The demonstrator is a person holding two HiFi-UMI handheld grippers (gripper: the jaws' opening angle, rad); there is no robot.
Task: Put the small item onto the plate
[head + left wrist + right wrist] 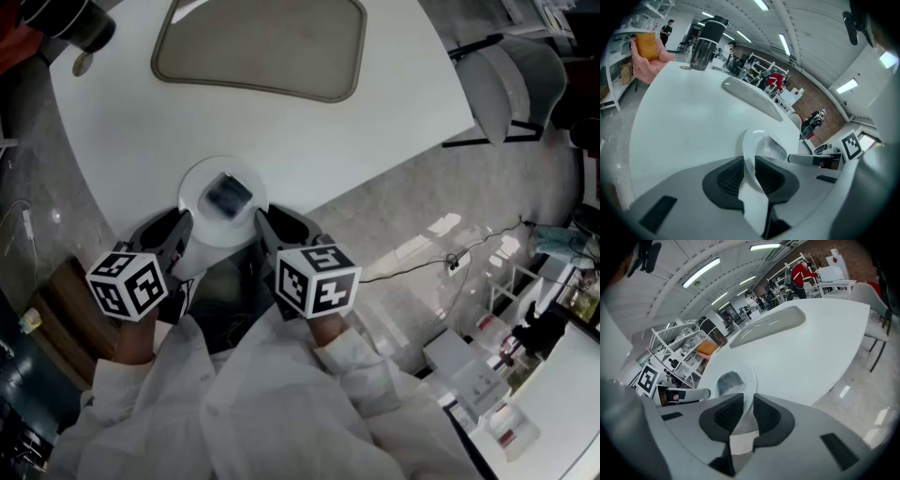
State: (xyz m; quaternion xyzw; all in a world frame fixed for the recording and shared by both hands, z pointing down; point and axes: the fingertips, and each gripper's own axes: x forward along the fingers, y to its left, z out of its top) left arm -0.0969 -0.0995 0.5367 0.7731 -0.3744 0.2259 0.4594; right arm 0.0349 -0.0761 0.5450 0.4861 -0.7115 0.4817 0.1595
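One small item (228, 194) between left tongs (184, 225) and right tongs (264, 223), on plate (199, 187)

no word, brand name or number can be read in any view. the only sign-like marks are the black-and-white square markers on the left cube (128, 284) of the left gripper (183, 225) and on the right cube (319, 278) of the right gripper (265, 220) (block patterns, not letters). each gripper view also catches one such marker on the other gripper's cube.
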